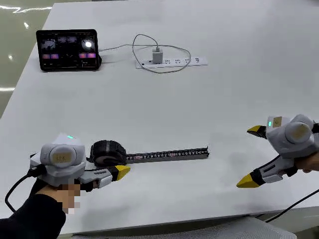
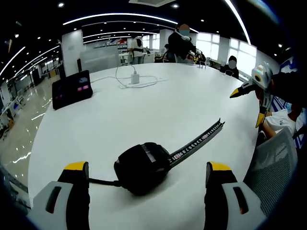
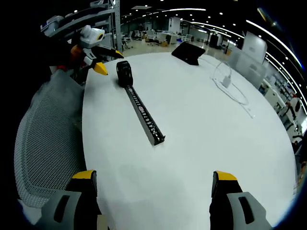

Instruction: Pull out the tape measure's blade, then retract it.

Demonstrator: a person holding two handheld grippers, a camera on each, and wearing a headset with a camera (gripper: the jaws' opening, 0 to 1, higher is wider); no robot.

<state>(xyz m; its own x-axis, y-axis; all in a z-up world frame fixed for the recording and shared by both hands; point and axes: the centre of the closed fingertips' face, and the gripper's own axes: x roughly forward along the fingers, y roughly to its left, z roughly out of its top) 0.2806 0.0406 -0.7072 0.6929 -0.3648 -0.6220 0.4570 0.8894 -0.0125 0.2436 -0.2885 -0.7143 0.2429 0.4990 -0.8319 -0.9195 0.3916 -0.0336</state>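
The white table [image 1: 209, 89] carries the tape measure [image 1: 108, 152], a compact, hard case, probably fairly heavy and best clasped across its flanks. Its blade [image 1: 167, 155] lies flat, drawn out of the case; it is thin, likely springy and sharp-edged, and best taken at the far tip. The left tongs [image 2: 147, 167] stand wide apart astride the case, apparently clear of it. The right tongs [image 1: 250, 156], wide apart and empty, hover well beyond the blade's tip.

Qty: tape measure [image 1: 107, 152] 1 pc; left gripper [image 2: 147, 166] + right gripper [image 1: 250, 155] = 2 pcs; tablet [image 1: 68, 49] 1 pc (upper left of frame); pwr strip [image 1: 172, 61] 1 pc; charger [image 1: 157, 55] 1 pc.
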